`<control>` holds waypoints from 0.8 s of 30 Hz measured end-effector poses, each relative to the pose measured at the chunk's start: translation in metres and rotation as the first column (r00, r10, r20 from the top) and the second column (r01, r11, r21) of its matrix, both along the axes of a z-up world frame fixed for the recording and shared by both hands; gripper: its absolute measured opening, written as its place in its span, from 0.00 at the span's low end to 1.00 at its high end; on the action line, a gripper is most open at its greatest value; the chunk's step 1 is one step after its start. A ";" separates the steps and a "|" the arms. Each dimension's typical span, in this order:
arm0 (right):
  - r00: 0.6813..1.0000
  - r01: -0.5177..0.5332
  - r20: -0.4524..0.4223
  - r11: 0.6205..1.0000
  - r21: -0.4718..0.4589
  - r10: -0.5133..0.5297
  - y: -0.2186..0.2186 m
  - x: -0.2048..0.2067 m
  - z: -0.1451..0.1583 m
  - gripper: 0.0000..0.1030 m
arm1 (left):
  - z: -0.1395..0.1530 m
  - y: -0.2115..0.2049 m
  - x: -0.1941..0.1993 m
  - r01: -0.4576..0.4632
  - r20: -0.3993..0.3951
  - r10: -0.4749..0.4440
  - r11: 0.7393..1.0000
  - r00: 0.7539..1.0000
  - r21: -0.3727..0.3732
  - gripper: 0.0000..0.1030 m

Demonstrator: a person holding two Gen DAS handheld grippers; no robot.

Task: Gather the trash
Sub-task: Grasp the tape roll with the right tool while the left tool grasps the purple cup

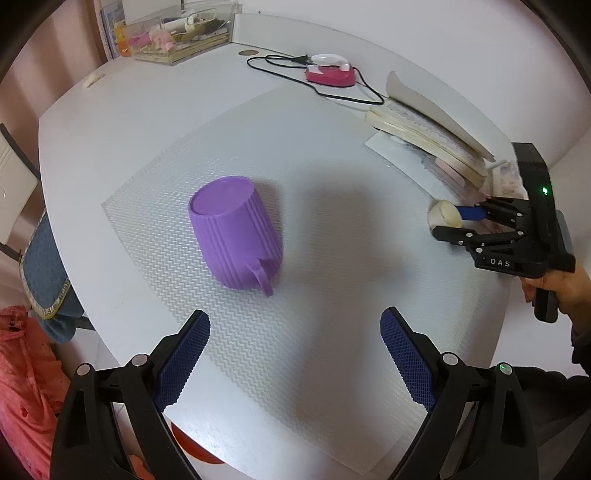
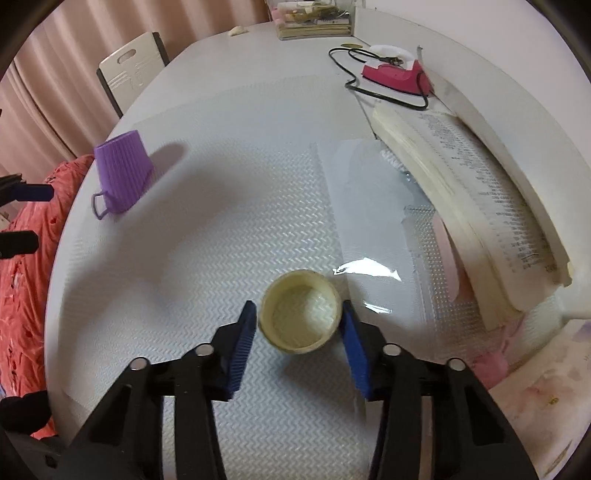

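A small cream cup (image 2: pixel 301 310) stands upright on the textured mat (image 2: pixel 207 258), its rim facing up. My right gripper (image 2: pixel 297 310) is shut on the cup, one blue pad against each side. From the left wrist view, that gripper (image 1: pixel 448 223) sits at the right of the table with the cream cup (image 1: pixel 443 214) at its tips, held by a hand (image 1: pixel 565 288). A purple ribbed cup (image 1: pixel 232 236) with a handle stands upside down on the mat. Just in front of it, my left gripper (image 1: pixel 295 317) is open and holds nothing.
An open book (image 2: pixel 480 192) lies along the right side, with a clear plastic sheet (image 2: pixel 369 221) beside it. Further back are a pink iron (image 1: pixel 330 74) with a black cord and a clear box of clutter (image 1: pixel 177 33). Orange-red fabric (image 1: pixel 22 369) hangs past the table's left edge.
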State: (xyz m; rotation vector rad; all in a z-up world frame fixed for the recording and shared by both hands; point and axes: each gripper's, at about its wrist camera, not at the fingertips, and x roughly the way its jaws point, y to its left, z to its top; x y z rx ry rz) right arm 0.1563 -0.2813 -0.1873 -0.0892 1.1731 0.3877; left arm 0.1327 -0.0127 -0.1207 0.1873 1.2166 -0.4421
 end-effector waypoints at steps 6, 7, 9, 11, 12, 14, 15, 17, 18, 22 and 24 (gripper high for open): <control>0.995 -0.099 0.012 0.993 0.058 0.099 0.029 0.007 0.019 0.40 | -0.006 0.010 0.023 -0.018 0.007 0.018 1.000 1.000 -0.009 0.90; 0.994 -0.113 0.015 0.991 0.064 0.112 0.034 0.008 0.022 0.40 | -0.006 0.012 0.027 -0.018 0.007 0.018 1.000 1.000 -0.008 0.90; 0.989 -0.150 0.013 0.985 0.089 0.150 0.048 0.020 0.026 0.40 | -0.010 0.011 0.039 -0.008 0.014 0.008 1.000 1.000 -0.002 0.90; 0.983 -0.181 0.019 0.978 0.107 0.180 0.061 0.029 0.033 0.40 | -0.014 0.009 0.052 0.013 0.019 -0.013 1.000 1.000 0.007 0.90; 0.981 -0.196 0.023 0.974 0.111 0.195 0.066 0.034 0.036 0.40 | -0.016 0.010 0.057 0.021 0.021 -0.022 1.000 1.000 0.010 0.90; 0.975 -0.223 0.035 0.969 0.106 0.221 0.076 0.042 0.042 0.40 | -0.023 0.010 0.070 0.028 0.018 -0.028 0.999 0.999 0.021 0.90; 0.973 -0.232 0.039 0.967 0.105 0.230 0.080 0.045 0.044 0.40 | -0.026 0.012 0.074 0.027 0.014 -0.027 0.999 1.000 0.021 0.90; 0.970 -0.244 0.042 0.964 0.104 0.241 0.086 0.049 0.046 0.40 | -0.032 0.013 0.083 0.021 0.018 -0.022 1.000 1.000 0.009 0.90; 0.969 -0.247 0.042 0.963 0.104 0.244 0.087 0.050 0.046 0.40 | -0.034 0.013 0.087 0.019 0.021 -0.019 1.000 1.000 0.001 0.82; 0.969 -0.246 0.030 0.962 0.118 0.244 0.090 0.052 0.044 0.40 | -0.042 0.013 0.094 0.016 -0.006 -0.016 0.999 1.000 -0.031 0.65; 0.969 -0.247 0.023 0.961 0.122 0.246 0.090 0.051 0.042 0.40 | -0.040 0.013 0.091 0.021 -0.004 -0.021 0.999 1.000 -0.031 0.64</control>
